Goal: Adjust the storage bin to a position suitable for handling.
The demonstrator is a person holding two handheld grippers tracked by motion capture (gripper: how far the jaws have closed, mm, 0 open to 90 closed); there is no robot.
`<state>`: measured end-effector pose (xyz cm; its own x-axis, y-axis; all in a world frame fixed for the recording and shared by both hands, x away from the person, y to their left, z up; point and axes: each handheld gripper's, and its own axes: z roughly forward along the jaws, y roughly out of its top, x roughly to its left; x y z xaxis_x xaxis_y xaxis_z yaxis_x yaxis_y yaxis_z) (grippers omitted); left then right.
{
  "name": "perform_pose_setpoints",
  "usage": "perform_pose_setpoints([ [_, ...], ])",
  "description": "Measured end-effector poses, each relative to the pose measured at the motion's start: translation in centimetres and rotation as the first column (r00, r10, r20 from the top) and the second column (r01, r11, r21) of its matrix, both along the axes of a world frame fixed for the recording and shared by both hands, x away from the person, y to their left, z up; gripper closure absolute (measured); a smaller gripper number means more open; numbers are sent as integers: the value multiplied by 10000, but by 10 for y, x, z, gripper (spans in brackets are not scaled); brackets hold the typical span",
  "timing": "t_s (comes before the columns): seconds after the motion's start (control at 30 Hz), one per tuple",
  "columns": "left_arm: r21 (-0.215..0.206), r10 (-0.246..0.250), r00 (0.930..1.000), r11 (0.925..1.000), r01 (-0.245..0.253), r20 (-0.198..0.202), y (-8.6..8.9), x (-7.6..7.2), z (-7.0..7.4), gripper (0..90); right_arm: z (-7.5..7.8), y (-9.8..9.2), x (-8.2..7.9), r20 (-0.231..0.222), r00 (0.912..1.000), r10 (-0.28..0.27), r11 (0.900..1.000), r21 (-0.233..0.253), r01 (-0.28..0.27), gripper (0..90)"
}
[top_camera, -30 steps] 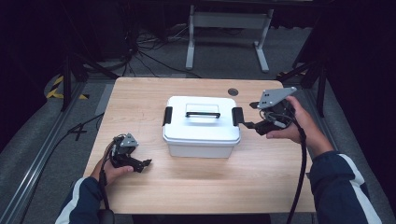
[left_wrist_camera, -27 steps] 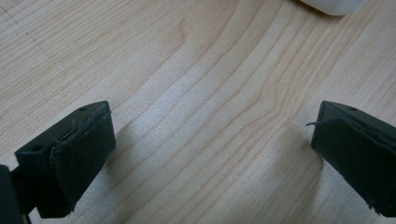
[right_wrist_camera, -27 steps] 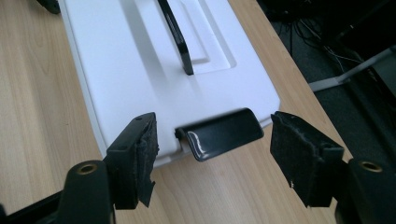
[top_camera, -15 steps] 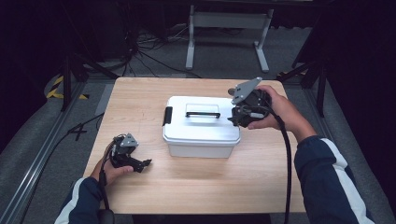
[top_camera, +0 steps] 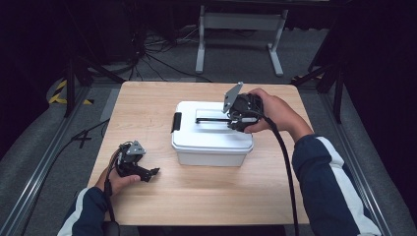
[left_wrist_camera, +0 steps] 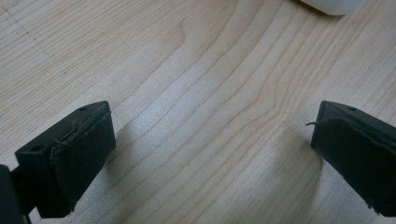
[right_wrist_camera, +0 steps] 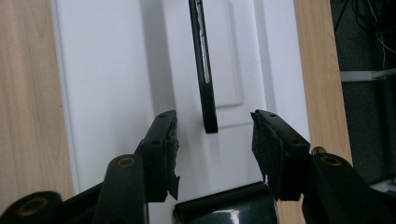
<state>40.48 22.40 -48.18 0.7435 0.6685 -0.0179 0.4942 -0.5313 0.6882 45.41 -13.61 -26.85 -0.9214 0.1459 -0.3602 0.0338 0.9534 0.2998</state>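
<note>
The right gripper [right_wrist_camera: 212, 140] hangs over the lid of a white box [top_camera: 211, 140] that sits mid-worktop. Its jaws are spread apart, one on each side of the near end of the box's black handle [right_wrist_camera: 203, 65], which runs straight ahead of them; neither pad touches it. The left gripper [left_wrist_camera: 212, 154] rests low over the bare wooden worktop [left_wrist_camera: 196, 79], jaws wide apart with nothing between them. The box's rounded white corner lies ahead of it and to its right, well apart.
</note>
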Motion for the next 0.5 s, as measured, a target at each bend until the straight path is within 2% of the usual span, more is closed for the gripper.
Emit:
perform_pose_setpoints([
  [0.17, 24, 8, 10000, 10000, -8, -48, 1, -2, 0, 2, 0, 7, 3, -15, 9999, 138, 9997, -177, -138, 574],
  [0.2, 47, 24, 10000, 10000, -24, -67, 2, -4, 1, 2, 0, 11, 5, 2, 10000, 82, 9992, -398, -82, 630],
  [0.27, -59, 84, 10000, 9999, -84, -35, 2, -6, 0, 3, -1, 13, 6, 59, 9998, 202, 9987, -466, -199, 658],
  [0.47, 60, 53, 10000, 10000, -53, 5, 6, -11, 0, 3, -3, 23, 9, -54, 9990, 434, 9967, -679, -437, 694],
  [0.5, 48, 65, 9999, 10000, -64, -98, 7, -12, 0, 3, -4, 25, 10, -110, 9987, 490, 9961, -729, -497, 702],
])
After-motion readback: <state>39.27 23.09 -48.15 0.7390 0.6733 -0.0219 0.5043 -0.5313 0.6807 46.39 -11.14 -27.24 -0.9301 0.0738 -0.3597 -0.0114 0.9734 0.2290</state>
